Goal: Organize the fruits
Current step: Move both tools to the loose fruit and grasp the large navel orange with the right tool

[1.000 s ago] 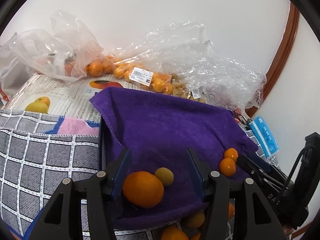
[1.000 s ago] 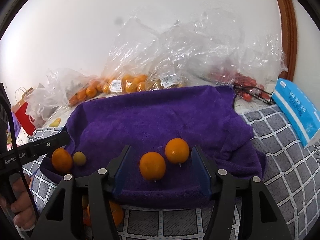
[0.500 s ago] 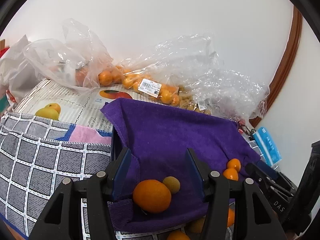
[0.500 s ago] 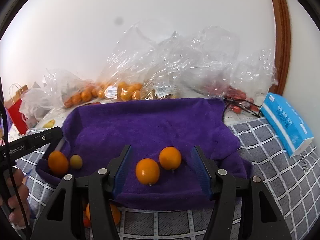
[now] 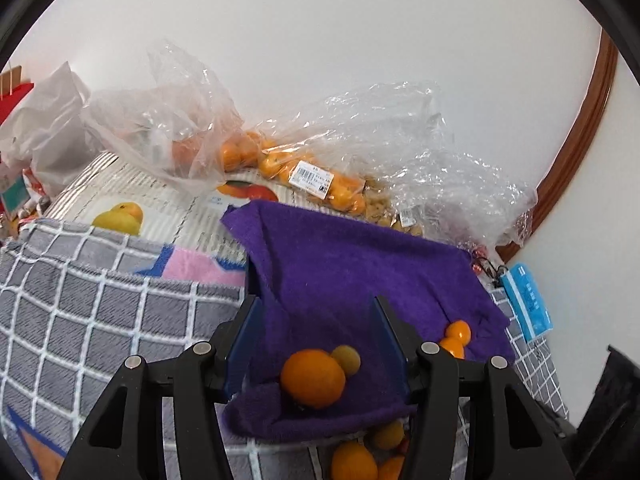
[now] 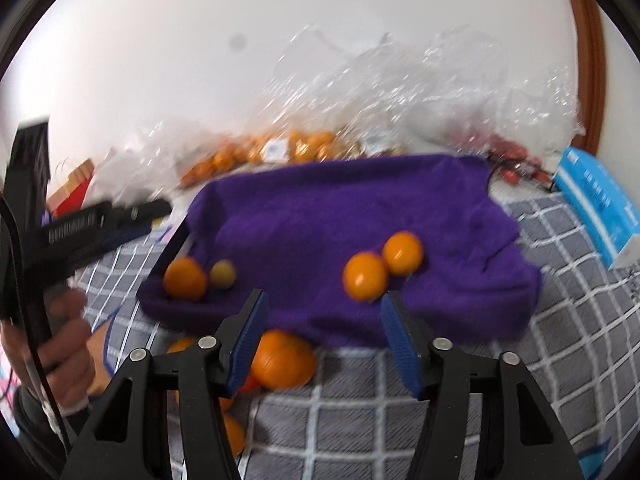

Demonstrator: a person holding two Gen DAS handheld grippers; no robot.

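While both grippers hung over the purple towel (image 5: 360, 280), left gripper (image 5: 316, 336) jaws apart and empty, right gripper (image 6: 320, 328) jaws just narrowing, still empty, four fruits on towel, orange (image 5: 313, 378) beside small yellowish fruit (image 5: 346, 360), two oranges (image 6: 382, 264) touching.

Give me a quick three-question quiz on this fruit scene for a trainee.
1. Multiple choice: how many fruits lie on the purple towel? A two, B four, C six.
2. True or false: more oranges lie on the checked blanket, by the towel's near edge.
3. Short answer: what lies right beside the large orange at the towel's left end?

Key: 1 B. 2 True. 3 A small yellow-green fruit.
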